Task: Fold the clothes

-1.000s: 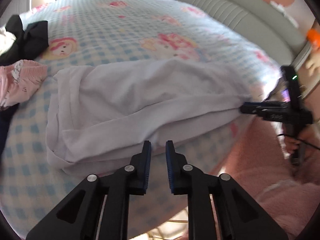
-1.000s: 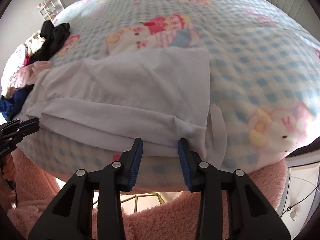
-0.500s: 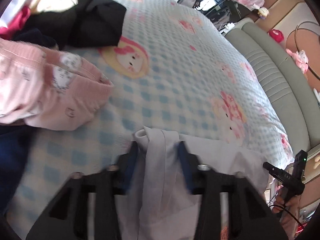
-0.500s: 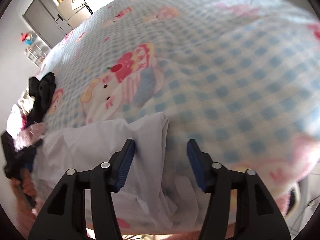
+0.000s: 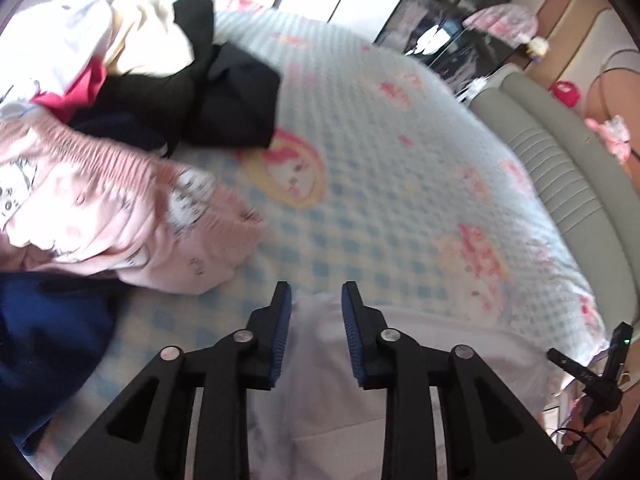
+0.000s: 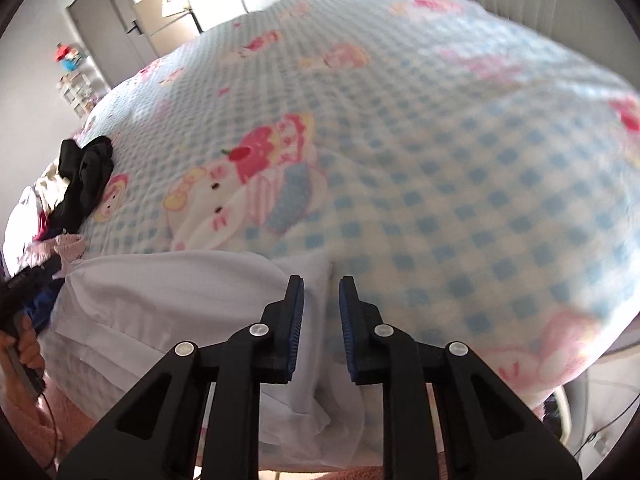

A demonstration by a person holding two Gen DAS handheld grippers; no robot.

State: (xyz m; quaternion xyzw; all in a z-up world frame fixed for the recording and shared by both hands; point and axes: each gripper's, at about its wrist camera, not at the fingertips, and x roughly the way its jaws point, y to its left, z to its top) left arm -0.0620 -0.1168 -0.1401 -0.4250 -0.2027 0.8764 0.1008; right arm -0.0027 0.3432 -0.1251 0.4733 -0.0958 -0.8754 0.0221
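- Both grippers have carried the near edge of the white garment (image 6: 168, 300) away from the bed's near edge and toward its middle, so the cloth now lies doubled over itself, where a second ago it was spread flat and long.
- That garment lies along the near edge of the bed (image 6: 460, 168), its far fold line running across the checked cover just below the cartoon print.
- Left gripper (image 5: 314, 300) hovers over the garment's left end, jaws at a moderate gap with white cloth showing between the blue pads; whether the pads still pinch it cannot be told.
- Right gripper (image 6: 320, 284) sits at the garment's right corner, jaws narrower, a fold of white cloth lying between them; contact with the pads is not clear either.
- In the left view the right gripper (image 5: 592, 376) appears at the bed's near right edge, a hand around its handle.
- In the right view the left gripper (image 6: 28, 280) shows at the far left, held by a hand (image 6: 24, 344).
- A pink garment (image 5: 120, 216) lies just left of the white one, near but apart from it.
- Behind it sits a pile of black, cream and red clothes (image 5: 172, 76) at the bed's left edge, with dark blue fabric (image 5: 48, 340) at the near left corner.
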